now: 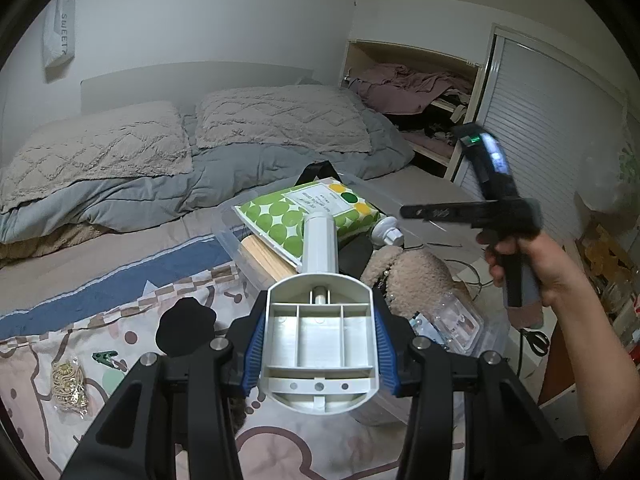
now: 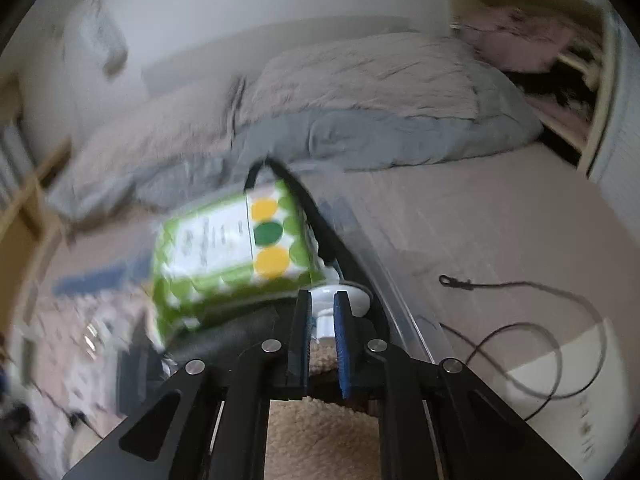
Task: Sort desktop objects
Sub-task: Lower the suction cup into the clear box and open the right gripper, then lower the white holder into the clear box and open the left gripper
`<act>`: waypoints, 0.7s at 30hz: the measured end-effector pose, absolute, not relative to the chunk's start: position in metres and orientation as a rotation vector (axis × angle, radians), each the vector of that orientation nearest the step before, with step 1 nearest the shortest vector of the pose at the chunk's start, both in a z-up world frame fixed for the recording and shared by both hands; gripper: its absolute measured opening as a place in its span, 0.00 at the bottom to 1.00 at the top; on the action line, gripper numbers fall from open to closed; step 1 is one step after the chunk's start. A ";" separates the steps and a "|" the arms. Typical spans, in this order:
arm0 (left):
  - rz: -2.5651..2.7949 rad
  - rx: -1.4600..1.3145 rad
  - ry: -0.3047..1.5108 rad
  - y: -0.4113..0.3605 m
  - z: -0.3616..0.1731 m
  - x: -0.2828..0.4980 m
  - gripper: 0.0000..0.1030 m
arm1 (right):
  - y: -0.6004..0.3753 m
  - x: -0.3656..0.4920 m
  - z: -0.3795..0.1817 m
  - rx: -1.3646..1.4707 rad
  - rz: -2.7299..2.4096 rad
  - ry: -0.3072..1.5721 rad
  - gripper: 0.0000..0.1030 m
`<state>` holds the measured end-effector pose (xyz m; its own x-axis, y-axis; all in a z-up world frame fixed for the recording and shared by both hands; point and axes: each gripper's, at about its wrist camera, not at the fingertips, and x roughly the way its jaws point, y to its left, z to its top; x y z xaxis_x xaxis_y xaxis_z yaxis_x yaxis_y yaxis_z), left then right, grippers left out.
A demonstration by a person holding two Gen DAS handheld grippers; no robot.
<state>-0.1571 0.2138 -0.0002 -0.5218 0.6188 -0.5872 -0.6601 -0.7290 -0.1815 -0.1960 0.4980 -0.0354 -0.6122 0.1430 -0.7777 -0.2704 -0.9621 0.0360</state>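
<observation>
Our left gripper (image 1: 318,354) clamped the white stand (image 1: 319,336); next it needed lowering into the clear bin (image 1: 230,236) at 12 o'clock. The right gripper (image 2: 323,320) seemed nearly closed, perhaps empty.

A home bedroom: a bed (image 1: 120,248) with two pillows (image 1: 280,120) and a rumpled duvet (image 1: 240,176), beside an open closet (image 1: 416,92) of heaped clothes.

Two grey pillows (image 1: 192,128) are lying at the head of the bed (image 1: 100,248), a blue-grey duvet (image 1: 224,180) bunching beneath them. Beyond the bed's far corner an open closet (image 1: 420,96) is showing rumpled clothes — mostly pinkish. A white bag (image 1: 60,28) is hanging on the wall.
</observation>
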 end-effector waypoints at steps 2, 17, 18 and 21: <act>2.242 -0.828 0.080 0.214 0.000 -0.158 0.45 | 0.496 -0.207 -0.039 -1.278 2.599 0.181 0.11; 2.217 -0.876 0.061 0.222 -0.016 -0.175 0.45 | 0.511 -0.237 -0.079 -1.472 2.477 0.126 0.11; 2.218 -0.881 0.057 0.223 -0.017 -0.177 0.45 | 0.511 -0.233 -0.074 -1.455 2.498 0.146 0.11; 2.221 -0.917 0.031 0.229 -0.021 -0.181 0.45 | 0.507 -0.212 -0.051 -1.341 2.613 0.168 0.11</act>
